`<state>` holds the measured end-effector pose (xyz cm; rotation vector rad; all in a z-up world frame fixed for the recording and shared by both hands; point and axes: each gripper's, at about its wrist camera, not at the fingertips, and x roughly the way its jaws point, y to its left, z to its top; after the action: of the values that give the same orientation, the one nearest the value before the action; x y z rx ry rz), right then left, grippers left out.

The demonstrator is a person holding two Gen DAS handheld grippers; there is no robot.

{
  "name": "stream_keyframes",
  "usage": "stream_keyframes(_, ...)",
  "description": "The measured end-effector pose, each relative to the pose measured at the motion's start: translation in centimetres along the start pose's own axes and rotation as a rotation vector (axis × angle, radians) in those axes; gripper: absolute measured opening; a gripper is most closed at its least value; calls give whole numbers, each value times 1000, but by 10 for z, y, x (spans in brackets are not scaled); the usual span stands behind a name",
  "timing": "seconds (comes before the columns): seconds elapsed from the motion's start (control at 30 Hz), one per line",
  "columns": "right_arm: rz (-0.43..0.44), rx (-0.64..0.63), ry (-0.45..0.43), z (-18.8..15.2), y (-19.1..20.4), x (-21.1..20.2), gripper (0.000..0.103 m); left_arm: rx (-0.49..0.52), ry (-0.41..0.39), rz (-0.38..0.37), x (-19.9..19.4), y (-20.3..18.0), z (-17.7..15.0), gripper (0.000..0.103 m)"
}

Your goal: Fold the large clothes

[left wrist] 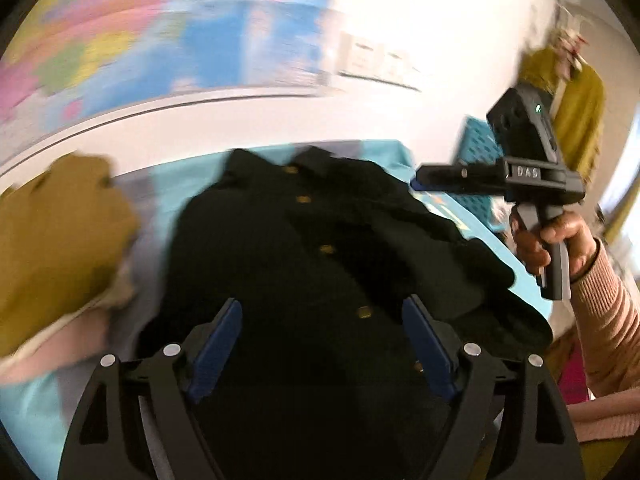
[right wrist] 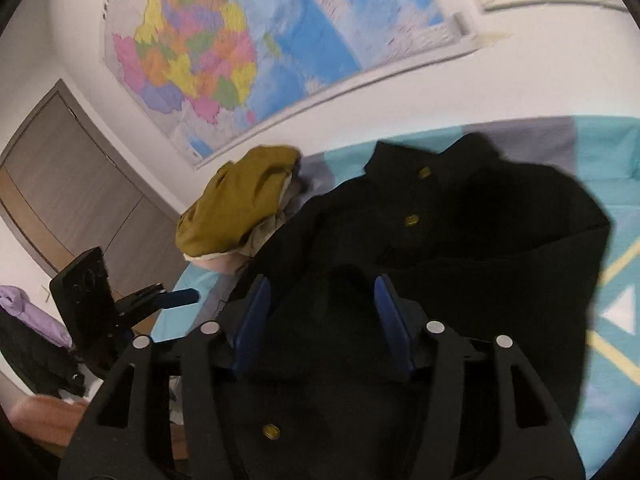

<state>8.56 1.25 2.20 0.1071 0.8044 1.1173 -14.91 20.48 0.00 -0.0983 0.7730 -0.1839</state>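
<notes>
Both grippers, left gripper (left wrist: 320,344) and right gripper (right wrist: 320,316), hover with jaws released over the black jacket (left wrist: 304,248); a careless grab risks bunching its folded sleeve.

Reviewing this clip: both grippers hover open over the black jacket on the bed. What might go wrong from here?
1. The black jacket lies bunched, one side already flopped over; a fold now may lock in wrinkles.
2. The mustard garment touches the jacket's edge and may get dragged along.
3. The left gripper and right gripper both stand open with nothing gripped; a regrasp on thick dark cloth may catch several layers.
</notes>
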Motion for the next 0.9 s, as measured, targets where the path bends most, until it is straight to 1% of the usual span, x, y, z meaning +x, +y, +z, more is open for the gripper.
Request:
stream_keyframes(0.03,-38,-17,-14,-6,-5,-14,65,16,13,-12,9,-6,4,83)
stream_keyframes(0.07,-84,-31,-18,-14,-10,-26,74,30,35,-25,21,-11,9,83)
stream_keyframes(0.13,-150,-26,4,-32,-23,-40,86,37,69,-57,38,-13,14,83)
stream_keyframes(0.2,-173,2,52,-53,-36,-45,86,28,95,-88,52,-14,18,83)
stream_keyframes(0.23,-190,15,94,-67,-41,-44,86,21,106,-114,59,-13,20,83)
stream_keyframes(0.27,-196,10,124,-79,-42,-42,77,13,115,-127,66,-11,22,83)
stream_keyframes(0.3,-181,0,140,-88,-40,-40,67,10,121,-129,69,-12,23,83)
stream_keyframes(0.33,-155,-8,150,-93,-37,-38,38,10,127,-132,73,-12,24,83)
stream_keyframes(0.37,-137,-15,146,-95,-32,-39,19,13,131,-139,75,-12,24,83)
stream_keyframes(0.4,-102,-31,111,-93,-23,-41,13,13,132,-149,75,-12,24,83)
stream_keyframes(0.43,-66,-43,85,-88,-14,-43,4,13,132,-161,75,-12,26,83)
stream_keyframes(0.47,-26,-61,49,-80,-2,-44,4,12,129,-169,75,-12,27,83)
stream_keyframes(0.53,24,-106,7,-66,21,-41,4,-12,101,-188,66,-3,31,83)
stream_keyframes(0.57,59,-131,-7,-57,36,-34,4,-30,78,-188,60,4,34,83)
stream_keyframes(0.63,139,-161,-4,-42,59,-16,4,-66,39,-192,49,17,39,84)
stream_keyframes(0.7,203,-157,26,-31,76,10,14,-111,4,-197,35,32,41,84)
stream_keyframes(0.73,228,-155,64,-27,86,28,29,-126,-10,-192,29,38,41,85)
stream_keyframes(0.77,245,-162,93,-26,92,40,59,-136,-19,-183,24,43,40,85)
stream_keyframes(0.8,251,-164,103,-25,94,45,72,-140,-23,-177,19,45,39,86)
stream_keyframes(0.83,257,-167,104,-22,96,47,79,-145,-25,-171,16,48,37,87)
stream_keyframes(0.87,280,-164,99,-20,94,44,79,-152,-24,-166,13,51,35,87)
stream_keyframes(0.9,323,-145,77,-15,89,36,79,-157,-16,-163,12,54,32,88)
